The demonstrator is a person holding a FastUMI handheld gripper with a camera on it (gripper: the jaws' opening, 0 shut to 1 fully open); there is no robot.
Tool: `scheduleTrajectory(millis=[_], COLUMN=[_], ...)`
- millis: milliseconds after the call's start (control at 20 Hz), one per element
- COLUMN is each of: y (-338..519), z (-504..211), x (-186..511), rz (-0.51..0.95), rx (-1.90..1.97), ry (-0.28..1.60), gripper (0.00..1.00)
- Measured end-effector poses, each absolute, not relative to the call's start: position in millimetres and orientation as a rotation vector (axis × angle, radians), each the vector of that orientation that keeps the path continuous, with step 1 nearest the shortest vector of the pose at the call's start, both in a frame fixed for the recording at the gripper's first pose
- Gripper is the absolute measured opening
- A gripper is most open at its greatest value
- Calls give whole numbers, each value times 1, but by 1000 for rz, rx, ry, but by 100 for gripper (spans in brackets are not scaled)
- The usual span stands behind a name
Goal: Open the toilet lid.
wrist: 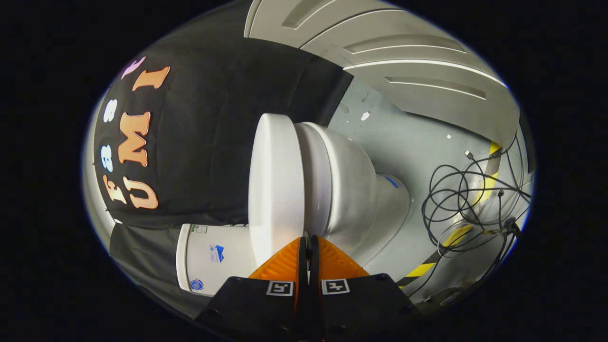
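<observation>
Hand-held gripper (308,240), fingers nearly together, apparently pinches the toilet lid (275,185) edge; open floor (408,142) beside

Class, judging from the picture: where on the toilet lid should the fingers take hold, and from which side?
Grip the lid at its thin front rim, coming edge-on. The gripper is already there, its fingers nearly together at the seam between lid and bowl.

I count one toilet (332,185) with one lid (275,185) and one tank (213,259). My one gripper (308,244) has two fingers, and they are almost together. On the floor (403,137) I see one tangle of black cables (470,199); I cannot count them separately.
</observation>
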State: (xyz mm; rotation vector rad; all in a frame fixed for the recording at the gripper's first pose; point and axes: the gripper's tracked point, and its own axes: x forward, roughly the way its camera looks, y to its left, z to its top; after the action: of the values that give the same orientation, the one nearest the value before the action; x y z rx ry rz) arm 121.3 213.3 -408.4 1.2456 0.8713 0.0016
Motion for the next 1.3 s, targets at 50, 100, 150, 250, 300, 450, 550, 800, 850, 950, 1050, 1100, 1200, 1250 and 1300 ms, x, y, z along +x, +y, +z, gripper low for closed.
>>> scheduleTrajectory(millis=[50, 100, 150, 250, 300, 450, 550, 800, 850, 950, 1050, 1100, 1200, 1250, 1300], y=[213, 213, 213, 213, 212, 211, 211, 212, 211, 214, 220, 225, 238, 243, 246], z=[-408, -408, -408, -408, -407, -408, -401, -361, -356, -345, -322, -310, -288, -280, -274], x=[121, 121, 121, 121, 121, 124, 130, 149, 151, 151, 156, 161, 166, 168, 169], rz=[1, 1, 2, 3, 3, -3, 1, 40, 42, 57, 75, 92, 132, 144, 151], rx=[1240, 1229, 1221, 1217, 1216, 1162, 1089, 921, 892, 810, 766, 750, 681, 639, 606], ry=[870, 870, 871, 871, 871, 865, 832, 712, 704, 691, 654, 636, 602, 593, 588], gripper=[8, 8, 8, 8, 8, 8, 8, 8, 8, 8, 8, 8, 8, 8, 8])
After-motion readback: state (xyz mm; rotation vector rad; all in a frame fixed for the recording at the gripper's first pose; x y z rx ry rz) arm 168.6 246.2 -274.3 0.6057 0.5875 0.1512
